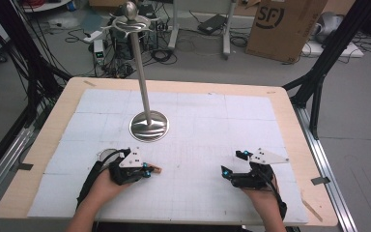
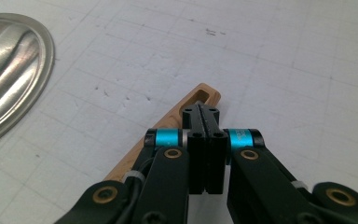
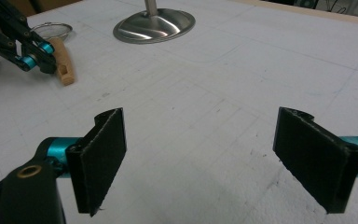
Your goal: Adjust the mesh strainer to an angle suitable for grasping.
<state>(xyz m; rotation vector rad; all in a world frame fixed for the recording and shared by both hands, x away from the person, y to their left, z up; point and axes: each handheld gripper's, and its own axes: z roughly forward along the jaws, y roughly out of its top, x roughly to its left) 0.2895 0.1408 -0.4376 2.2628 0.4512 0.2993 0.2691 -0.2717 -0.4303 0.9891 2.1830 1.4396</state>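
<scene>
A small strainer lies on the white mat, its wooden handle (image 1: 157,169) pointing right and its metal ring (image 1: 107,154) to the left. My left gripper (image 1: 149,172) is shut, its tips over the slotted end of the handle (image 2: 168,125). In the left gripper view the two jaws (image 2: 204,114) press flat against each other with no wood between them. My right gripper (image 1: 232,163) rests at the right of the mat, open wide with nothing between its pads (image 3: 200,158). From there, the left gripper (image 3: 49,63) sits beside the handle (image 3: 66,67) and ring (image 3: 51,29).
A steel stand with a round base (image 1: 149,125) and a tall pole (image 1: 140,63) topped by hooks rises at the mat's middle back. The wooden table edge (image 1: 290,125) frames the mat. Cables, a cardboard box (image 1: 285,24) and black frame legs lie beyond the table.
</scene>
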